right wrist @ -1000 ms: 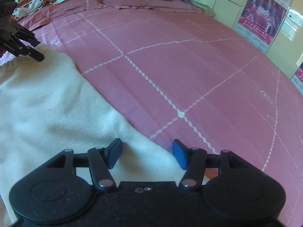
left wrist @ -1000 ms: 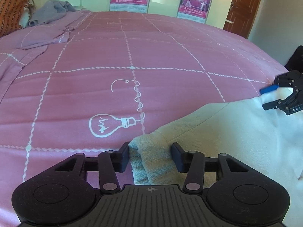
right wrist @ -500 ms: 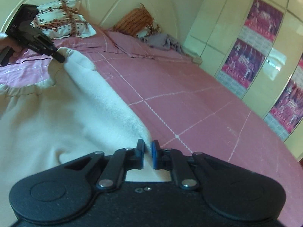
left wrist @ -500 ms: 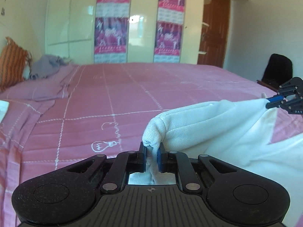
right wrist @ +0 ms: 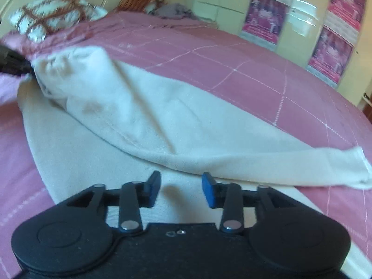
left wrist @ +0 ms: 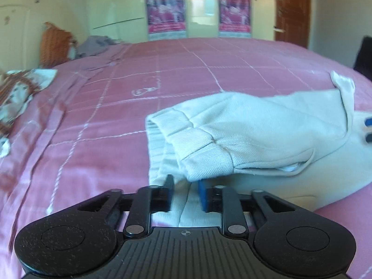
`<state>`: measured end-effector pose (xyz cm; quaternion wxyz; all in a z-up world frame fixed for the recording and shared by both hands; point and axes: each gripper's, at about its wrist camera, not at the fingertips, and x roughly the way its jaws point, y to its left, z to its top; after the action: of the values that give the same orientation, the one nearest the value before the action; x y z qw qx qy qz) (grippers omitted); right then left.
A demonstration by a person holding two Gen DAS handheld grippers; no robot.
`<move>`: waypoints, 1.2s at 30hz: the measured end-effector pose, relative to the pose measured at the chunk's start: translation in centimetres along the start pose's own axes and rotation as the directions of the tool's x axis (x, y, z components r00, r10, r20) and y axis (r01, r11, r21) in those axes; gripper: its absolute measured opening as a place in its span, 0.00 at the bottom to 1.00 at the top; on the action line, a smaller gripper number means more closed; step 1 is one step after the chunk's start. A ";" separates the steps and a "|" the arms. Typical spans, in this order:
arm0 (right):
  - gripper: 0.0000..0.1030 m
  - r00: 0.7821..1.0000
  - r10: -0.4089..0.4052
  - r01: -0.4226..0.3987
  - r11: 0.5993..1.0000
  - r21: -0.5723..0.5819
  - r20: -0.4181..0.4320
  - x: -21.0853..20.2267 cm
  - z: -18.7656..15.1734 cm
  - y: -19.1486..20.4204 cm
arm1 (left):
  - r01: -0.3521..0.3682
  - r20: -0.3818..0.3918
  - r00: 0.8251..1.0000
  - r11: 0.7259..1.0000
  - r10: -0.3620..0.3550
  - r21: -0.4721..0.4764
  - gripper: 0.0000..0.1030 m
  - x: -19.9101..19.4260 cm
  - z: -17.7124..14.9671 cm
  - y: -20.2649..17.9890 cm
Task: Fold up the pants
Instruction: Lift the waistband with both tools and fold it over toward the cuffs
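The cream pants [left wrist: 244,137] lie on the pink bedspread [left wrist: 97,144], one half laid over the other so the fabric is doubled. The left hand-held gripper [left wrist: 185,194] sits low over the near edge of the cloth; its jaws have just been opening and now stand parted, with a strip of the lower layer showing between them and the folded upper corner lying just ahead of the fingertips, neither pad pressing on it. The right hand-held gripper [right wrist: 181,189] is likewise over the pants [right wrist: 130,121], and its jaws have just been opening too: they stand wide apart above flat fabric, gripping nothing, with the folded-over leg running across just beyond them and its hem ending off to the right. From the left one, the other's blue and black fingertips peek in at the far right edge, beside the cloth. Beyond both, well apart from the pants, a patterned pillow [right wrist: 48,21], an orange striped cushion [left wrist: 54,44] and a grey garment [left wrist: 95,46] sit at the head of the bed. Purple posters [left wrist: 166,14] hang on the pale wardrobe doors past the bed.
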<state>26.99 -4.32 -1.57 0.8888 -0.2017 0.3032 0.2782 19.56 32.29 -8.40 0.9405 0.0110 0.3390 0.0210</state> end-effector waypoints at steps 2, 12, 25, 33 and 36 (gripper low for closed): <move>0.65 0.998 0.050 -0.054 0.991 0.123 0.040 -2.2 -0.2 -1.3 | -0.044 0.025 0.999 0.997 0.046 -0.056 0.48 -2.0 0.1 0.2; 0.58 0.990 0.140 -0.079 0.670 0.738 -0.021 1.4 0.5 -8.7 | 0.201 0.013 0.966 0.715 -0.259 -0.670 0.48 0.7 -1.0 1.3; 0.07 0.990 0.071 0.057 0.597 0.800 -0.124 5.6 -0.6 -11.7 | 0.247 0.047 0.949 0.647 -0.310 -0.721 0.16 4.1 0.0 2.8; 0.08 0.986 0.075 -0.162 0.671 0.723 0.151 -5.4 -4.3 -7.3 | 0.247 -0.044 0.938 0.752 -0.344 -0.611 0.16 1.0 0.7 6.7; 0.09 0.996 0.075 -0.088 0.687 0.722 0.050 -3.3 -6.9 -4.6 | 0.190 -0.135 0.926 0.744 -0.353 -0.640 0.16 2.9 -2.0 6.8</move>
<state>24.64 -12.71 -3.61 0.8858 0.1802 0.3893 0.1772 20.30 39.20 -11.54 0.8348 -0.3491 0.4257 -0.0066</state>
